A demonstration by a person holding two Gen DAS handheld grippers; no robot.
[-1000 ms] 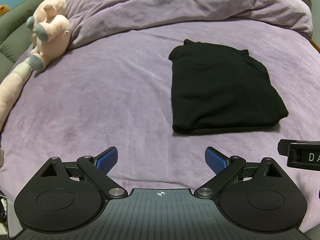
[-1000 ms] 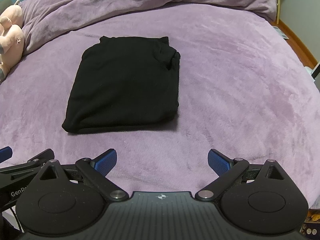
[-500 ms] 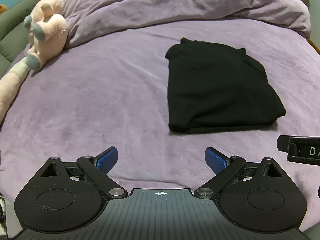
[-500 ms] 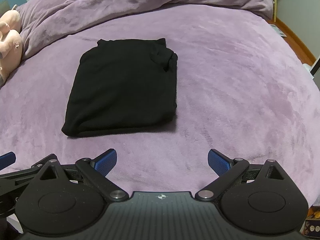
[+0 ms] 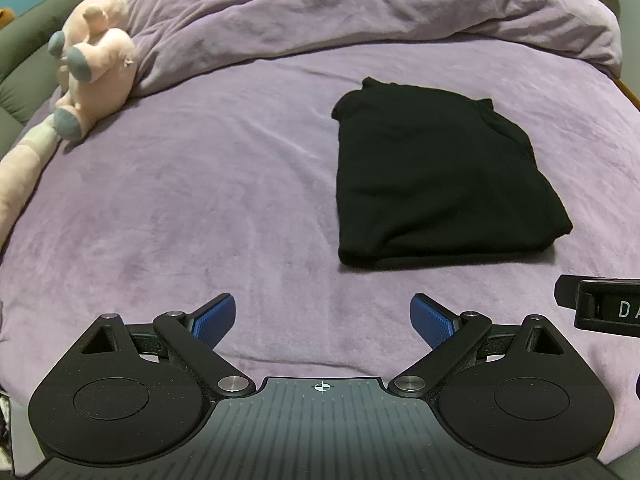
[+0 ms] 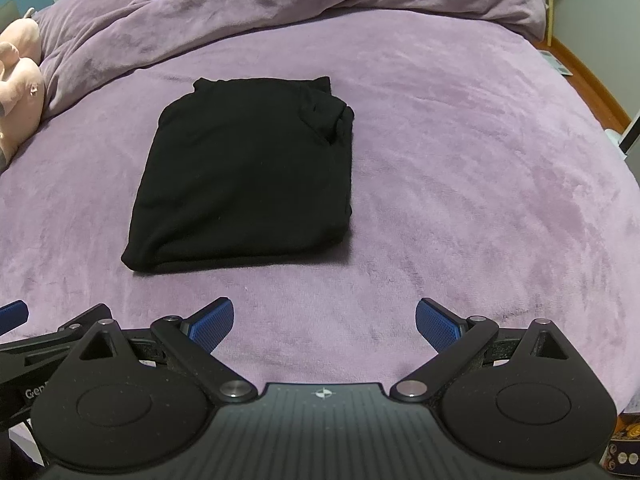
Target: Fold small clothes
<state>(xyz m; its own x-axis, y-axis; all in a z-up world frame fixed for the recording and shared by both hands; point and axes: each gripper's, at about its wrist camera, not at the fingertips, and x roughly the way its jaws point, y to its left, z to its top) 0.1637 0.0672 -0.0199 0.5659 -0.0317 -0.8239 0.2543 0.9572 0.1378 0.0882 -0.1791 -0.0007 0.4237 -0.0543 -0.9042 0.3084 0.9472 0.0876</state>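
Note:
A black garment [image 5: 436, 176] lies folded into a neat rectangle on the purple bed cover [image 5: 200, 184]. In the right wrist view the same black garment [image 6: 248, 172] sits ahead and slightly left. My left gripper [image 5: 323, 320] hovers open near the bed's front edge, well short of the garment and to its left, with nothing between its blue pads [image 5: 214, 318]. Just as far back, my right gripper [image 6: 324, 322] is open and empty too, blue pads [image 6: 438, 324] spread wide. Part of the right gripper's body [image 5: 600, 306] shows at the left view's right edge.
A pink plush toy [image 5: 90, 68] lies at the far left of the bed. A bunched purple duvet [image 5: 360, 8] runs along the back. The bed cover [image 6: 480, 160] falls away at the right toward a wooden floor [image 6: 588, 80]. A grey headboard or sofa [image 5: 24, 60] is far left.
Both grippers have drawn back a little from the garment and stay open. The garment has not moved.

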